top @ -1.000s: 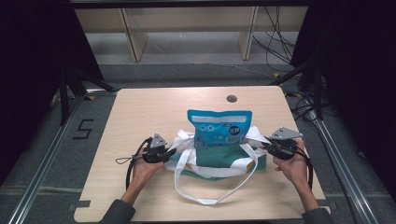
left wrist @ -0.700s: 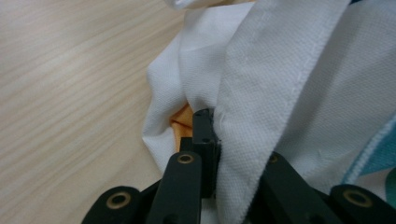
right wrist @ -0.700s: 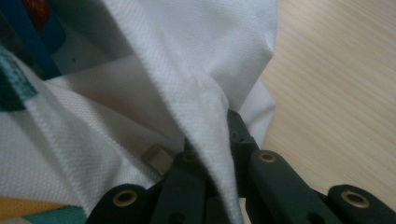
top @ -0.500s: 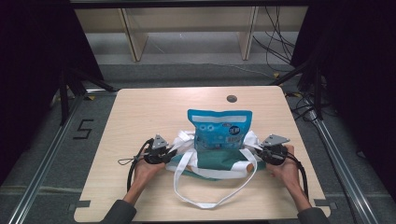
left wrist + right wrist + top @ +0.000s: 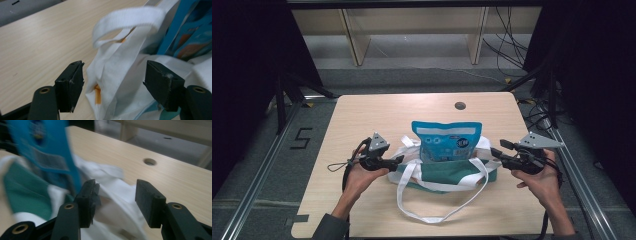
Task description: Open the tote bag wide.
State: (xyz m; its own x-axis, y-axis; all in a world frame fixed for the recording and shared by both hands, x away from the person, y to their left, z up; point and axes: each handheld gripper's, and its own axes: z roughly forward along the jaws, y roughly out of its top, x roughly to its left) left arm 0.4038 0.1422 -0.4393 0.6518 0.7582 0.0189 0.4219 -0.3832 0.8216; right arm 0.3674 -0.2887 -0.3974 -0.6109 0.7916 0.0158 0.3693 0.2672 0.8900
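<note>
- White-and-green cloth, the tote bag (image 5: 447,172) is your landmark: it lies on the wooden table (image 5: 362,115) with the blue pouch (image 5: 447,142) standing half out of its mouth, toward the far side.
- Your left gripper (image 5: 398,160) sits at the bag's left edge with its jaws spread wide and nothing between them; in the left gripper view the bag's white corner (image 5: 110,75) lies just ahead, between the two pads.
- Your right gripper (image 5: 495,153) sits at the bag's right edge, jaws likewise apart and empty; in the right gripper view white fabric (image 5: 112,202) shows between them, the pouch just beyond.
- Take only one layer of rim on each side, I'd say, not the loose white handle (image 5: 432,212) looping toward you from the bag.
- Close both sides level, or the mouth will likely twist around the pouch.
- Keep the jaws off the pouch itself; pinching it could drag it out.
</note>
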